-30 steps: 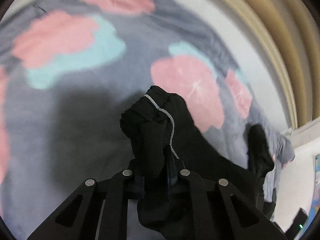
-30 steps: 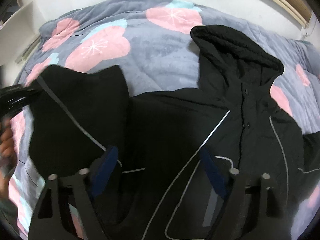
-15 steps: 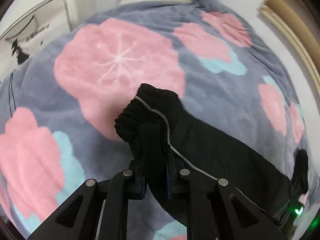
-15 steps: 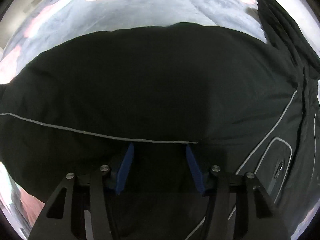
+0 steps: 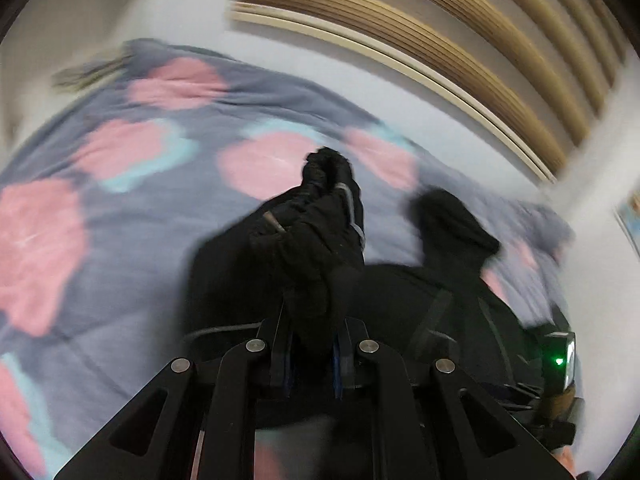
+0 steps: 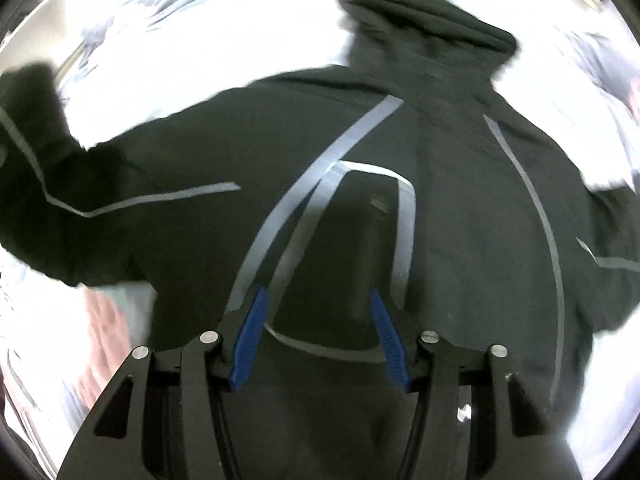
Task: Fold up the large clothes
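A large black hooded jacket with thin grey reflective stripes lies spread on the bed, hood at the far end. My left gripper is shut on the jacket's sleeve cuff, which bunches up above the fingers and is held over the jacket's body. My right gripper is open, its blue pads hovering just over the jacket's chest with nothing between them. The sleeve stretches off to the left in the right wrist view.
The bed is covered by a grey blanket with pink and teal flowers. A wooden slatted headboard and white wall lie beyond. The other gripper's green light shows at right in the left wrist view.
My left gripper has swung the cuff from out over the blanket back toward the jacket's body. My right gripper has opened wider and now looks at the jacket's chest and hood.
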Motion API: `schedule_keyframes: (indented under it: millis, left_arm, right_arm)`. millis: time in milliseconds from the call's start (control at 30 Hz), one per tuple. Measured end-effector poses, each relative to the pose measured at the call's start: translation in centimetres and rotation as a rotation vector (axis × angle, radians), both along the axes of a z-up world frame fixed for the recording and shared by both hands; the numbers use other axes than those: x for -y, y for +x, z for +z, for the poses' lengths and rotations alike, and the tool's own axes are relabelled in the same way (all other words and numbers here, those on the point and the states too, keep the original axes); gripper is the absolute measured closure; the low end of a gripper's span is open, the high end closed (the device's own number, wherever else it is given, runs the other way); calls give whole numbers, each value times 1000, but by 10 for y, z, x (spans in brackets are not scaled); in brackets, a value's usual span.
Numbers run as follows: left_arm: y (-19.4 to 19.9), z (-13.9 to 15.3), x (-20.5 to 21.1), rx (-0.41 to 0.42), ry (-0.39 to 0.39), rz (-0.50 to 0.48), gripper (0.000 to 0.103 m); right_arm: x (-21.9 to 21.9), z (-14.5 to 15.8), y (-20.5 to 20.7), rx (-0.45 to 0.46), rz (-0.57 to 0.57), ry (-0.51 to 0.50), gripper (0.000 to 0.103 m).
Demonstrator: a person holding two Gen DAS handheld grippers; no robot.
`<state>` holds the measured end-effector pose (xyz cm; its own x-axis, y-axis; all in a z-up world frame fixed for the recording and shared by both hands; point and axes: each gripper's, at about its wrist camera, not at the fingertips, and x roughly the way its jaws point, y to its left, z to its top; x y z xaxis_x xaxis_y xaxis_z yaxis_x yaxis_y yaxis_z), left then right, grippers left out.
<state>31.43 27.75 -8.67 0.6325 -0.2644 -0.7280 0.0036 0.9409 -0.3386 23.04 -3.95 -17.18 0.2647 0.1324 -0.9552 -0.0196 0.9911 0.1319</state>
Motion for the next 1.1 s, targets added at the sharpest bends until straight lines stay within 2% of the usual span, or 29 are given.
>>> schedule_keyframes:
  millis: [167, 267, 367, 467, 533, 567, 633, 700, 833, 900, 933, 1000, 1100]
  left_arm:
    - [1, -7, 119, -36, -3, -208, 89]
    - [3, -15, 178, -59, 1, -305, 89]
    - [8, -42, 238, -116, 22, -378, 89]
    - [15, -75, 282, -183, 54, -402, 87]
    - [22, -105, 294, -239, 53, -405, 79]
    - [23, -116, 298, -264, 49, -402, 76]
    - [30, -143, 301, -354, 16, -396, 55]
    - [30, -161, 294, -432, -75, -395, 45]
    - [21, -168, 270, -502, -299, -346, 43]
    - [10, -158, 249, -500, -420, -306, 42]
    - [2, -148, 236, -476, -463, -276, 38]
    - [-12, -131, 214, -427, -472, -225, 30]
    - [-37, -109, 181, -370, -464, -144, 29]
  right_arm:
    - [64, -12, -39, -59, -66, 21, 45]
    - [97, -17, -49, -79, -90, 20, 45]
    - [123, -20, -60, -87, -105, 21, 45]
    - [151, -25, -65, -87, -107, 10, 45]
    - [163, -28, -68, -89, -102, 5, 44]
    - [170, -30, -68, -93, -96, 6, 44]
    - [179, -33, -69, -99, -87, 8, 44]
    - [188, -36, -64, -96, -71, 13, 44]
    - [194, -35, -50, -79, -47, 77, 35]
    - [187, -34, -40, -61, -35, 112, 32]
    - [182, -32, -32, -47, -24, 137, 31]
    - [170, -32, -14, -23, 2, 198, 30]
    - [154, -40, 15, -19, 6, 274, 29]
